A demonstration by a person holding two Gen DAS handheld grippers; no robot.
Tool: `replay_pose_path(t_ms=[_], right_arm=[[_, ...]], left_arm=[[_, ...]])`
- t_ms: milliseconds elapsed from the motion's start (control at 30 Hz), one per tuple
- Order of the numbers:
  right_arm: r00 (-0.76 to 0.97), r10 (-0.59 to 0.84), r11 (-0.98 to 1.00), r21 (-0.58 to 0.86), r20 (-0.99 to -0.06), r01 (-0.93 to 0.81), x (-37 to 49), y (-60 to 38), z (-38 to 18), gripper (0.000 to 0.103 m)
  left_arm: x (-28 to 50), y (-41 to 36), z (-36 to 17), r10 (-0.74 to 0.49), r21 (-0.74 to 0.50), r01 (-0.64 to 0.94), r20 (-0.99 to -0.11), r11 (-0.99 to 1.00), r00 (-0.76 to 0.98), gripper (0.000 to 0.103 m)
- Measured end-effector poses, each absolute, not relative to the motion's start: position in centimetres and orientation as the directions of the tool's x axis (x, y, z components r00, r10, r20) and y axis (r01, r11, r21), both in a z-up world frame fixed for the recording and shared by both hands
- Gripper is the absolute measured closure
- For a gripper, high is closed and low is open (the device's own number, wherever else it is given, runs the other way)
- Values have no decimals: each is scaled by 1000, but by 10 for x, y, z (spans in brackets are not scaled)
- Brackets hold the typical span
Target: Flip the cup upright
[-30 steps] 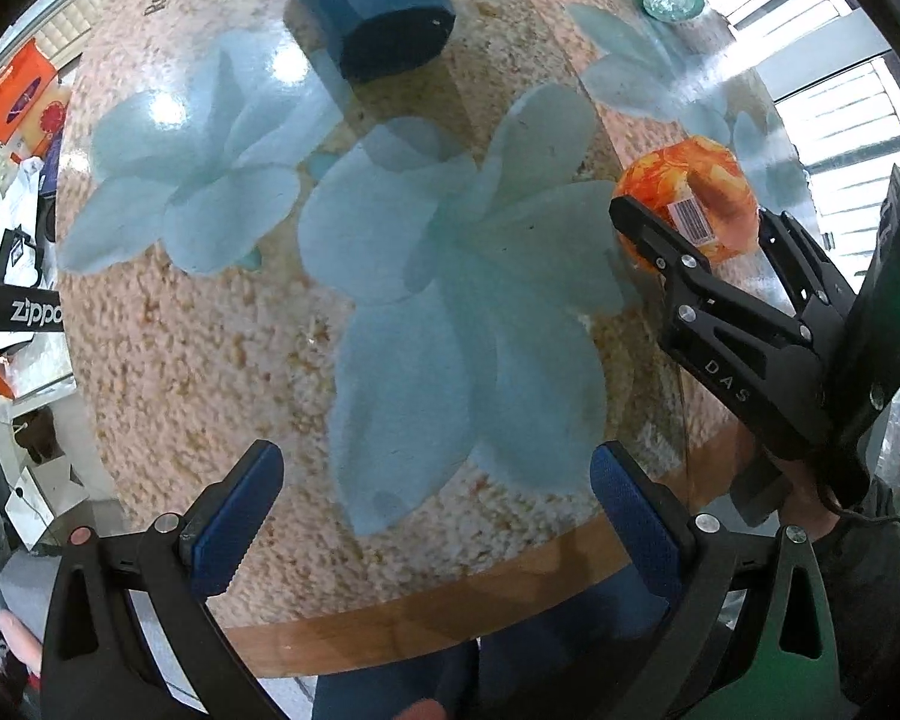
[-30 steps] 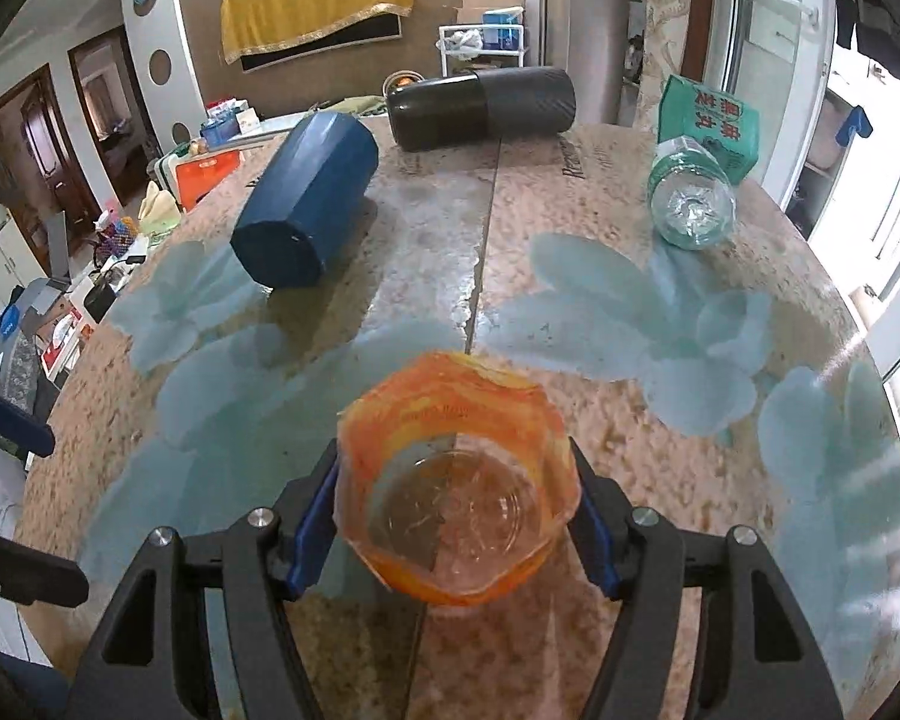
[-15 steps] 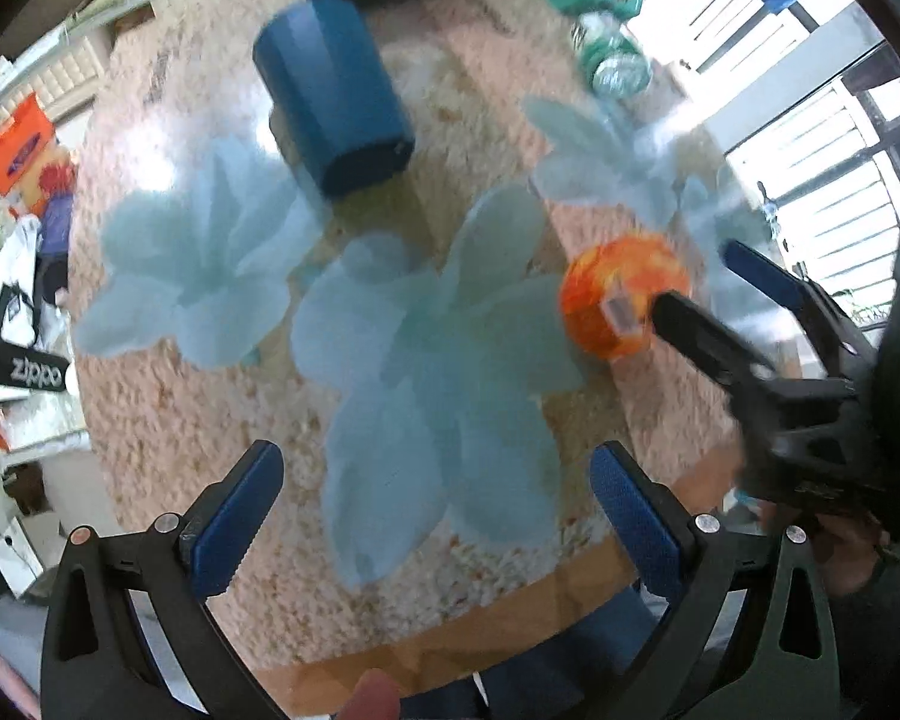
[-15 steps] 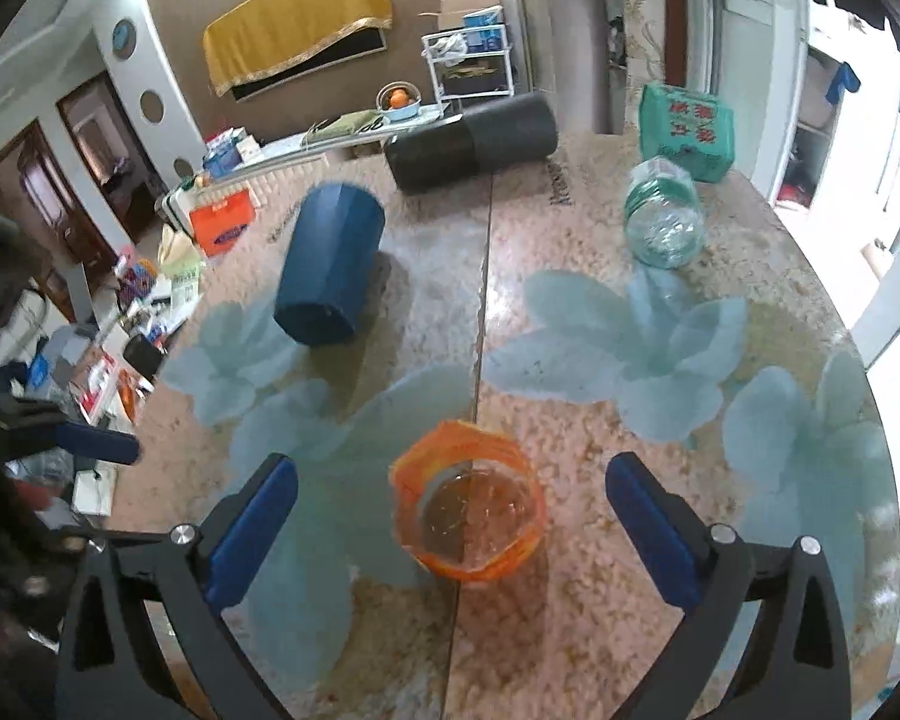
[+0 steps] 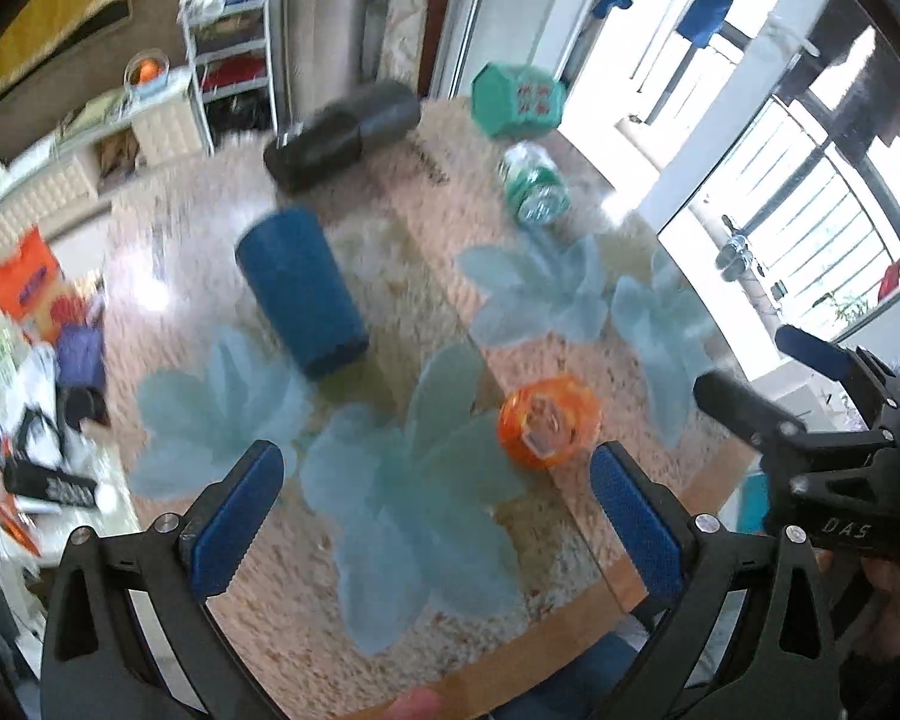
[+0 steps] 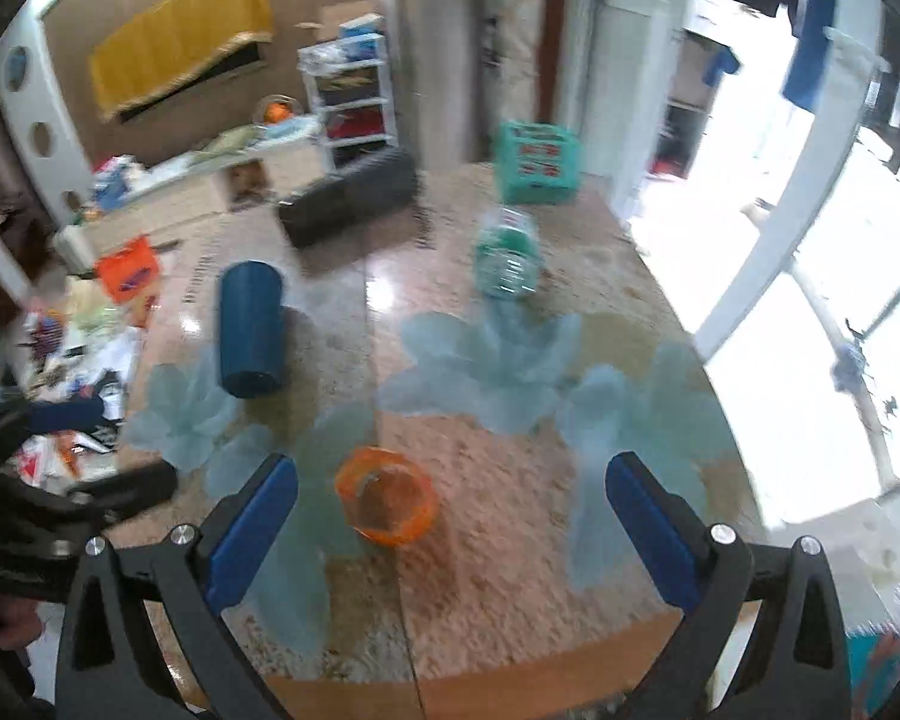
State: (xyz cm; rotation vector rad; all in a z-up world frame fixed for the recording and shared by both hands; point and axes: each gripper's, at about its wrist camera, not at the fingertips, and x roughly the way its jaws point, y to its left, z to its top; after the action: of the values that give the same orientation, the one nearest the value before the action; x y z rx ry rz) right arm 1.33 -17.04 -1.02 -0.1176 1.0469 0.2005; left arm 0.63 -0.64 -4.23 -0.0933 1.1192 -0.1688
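Translucent orange plastic cup stands upright, mouth up, on flower-patterned round table. Left gripper and right gripper fingers spread, pinching nothing. Both views blurred; table's near edge cut off.

**Daylight from the right, motion blur throughout**

Both views are lit strongly by daylight entering through the windows at the right of the frame, where detail is blown out to white. Glare patches are seen on the glossy table in the centre and at the left. A soft shadow is cast to the right of the blue cylinder. Motion blur is spread over the far clutter. Straight lines are bent by fisheye distortion, and the corners are darkened.
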Motion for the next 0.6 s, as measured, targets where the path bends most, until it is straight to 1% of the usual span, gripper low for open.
replay_pose_path(t_ms=[167, 267, 400, 500, 600], right_arm=[[453, 67, 984, -15, -889, -175, 2, -168, -5, 0], [456, 57, 988, -17, -888, -156, -4, -168, -1, 0], [432, 64, 992, 10, -900, -126, -11, -173, -2, 0], [427, 58, 992, 4, -903, -127, -15, -173, -3, 0], [419, 66, 992, 15, -906, -125, -18, -174, -5, 0]], left_arm=[[1, -12, -27, -161, -112, 133, -870, 985, 466, 0], [-2, -14, -26, -182, -126, 151, -871, 980, 456, 0], [-7, -16, -30, -161, -99, 160, -881, 982, 444, 0], [-12, -19, -31, -145, -75, 169, -880, 983, 453, 0], [-15, -21, -30, -147, -75, 174, -879, 982, 454, 0]])
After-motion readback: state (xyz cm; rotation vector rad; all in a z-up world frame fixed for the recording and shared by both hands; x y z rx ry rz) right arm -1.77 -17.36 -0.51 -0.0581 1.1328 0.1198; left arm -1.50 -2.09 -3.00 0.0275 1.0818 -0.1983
